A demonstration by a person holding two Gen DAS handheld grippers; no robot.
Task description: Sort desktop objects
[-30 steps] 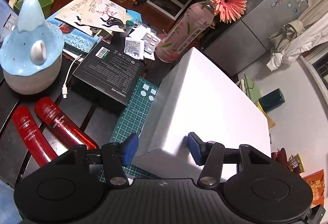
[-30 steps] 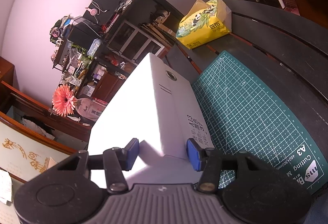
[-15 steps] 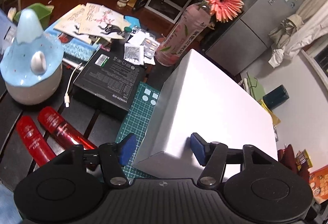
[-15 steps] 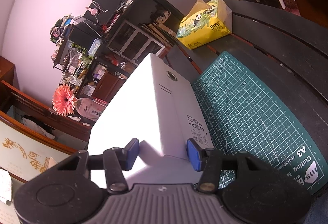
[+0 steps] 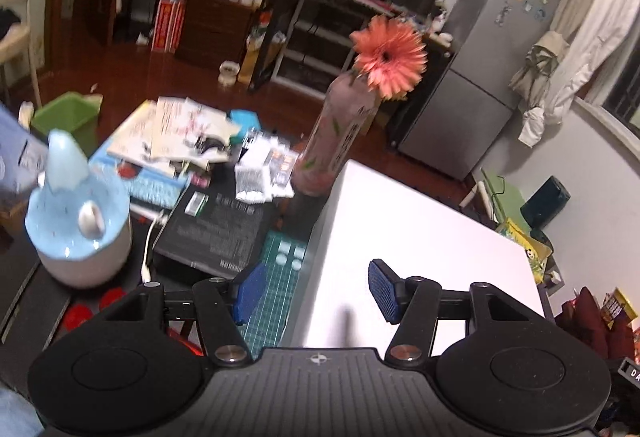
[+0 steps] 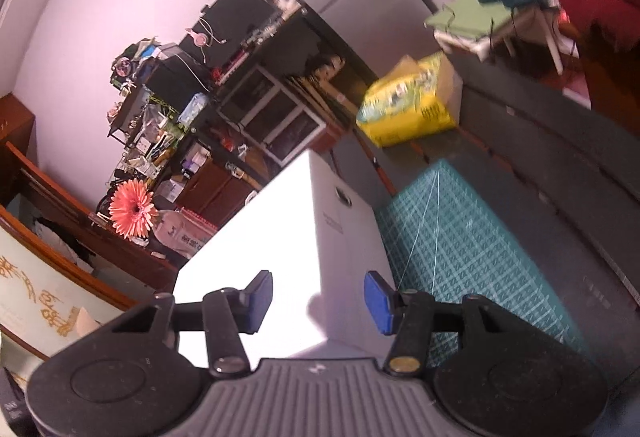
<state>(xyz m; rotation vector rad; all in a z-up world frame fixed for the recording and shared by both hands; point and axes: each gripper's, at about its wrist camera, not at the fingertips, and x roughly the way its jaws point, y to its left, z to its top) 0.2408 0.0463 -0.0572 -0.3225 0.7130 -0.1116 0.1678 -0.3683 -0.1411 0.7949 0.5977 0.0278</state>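
Left gripper (image 5: 316, 289): jaws spread wide, blue pads apart, straddling the near corner of the large white rectangular cardboard box (image 5: 416, 237); no pad contact with the box can be made out. The left pad hangs over the green gridded cutting mat (image 5: 276, 269), the right pad over the box's top face.

Right gripper (image 6: 318, 299): jaws likewise spread, set either side of the box's (image 6: 280, 237) near vertical edge; the left pad lies against the bright top face, the right pad beside the side panel with the round hole. Whether either pad touches is unclear.

White box: stands on the dark slatted counter (image 6: 560, 173), partly over the cutting mat (image 6: 460, 237).

Left of the box: flat black printed carton (image 5: 216, 229), touching the mat's far left edge; beyond it, small white packets (image 5: 256, 177) and a stack of illustrated papers (image 5: 176, 129).

Further left: pale blue and white ceramic humidifier (image 5: 76, 217) with a white cable (image 5: 150, 245) beside it; red tubes (image 5: 92, 305) below, mostly hidden by the gripper body.

Behind the box: pink labelled plastic bottle (image 5: 340, 141) holding a coral gerbera flower (image 5: 388, 57).

Far counter end, right wrist view: yellow tissue pack (image 6: 408, 109), blurred.
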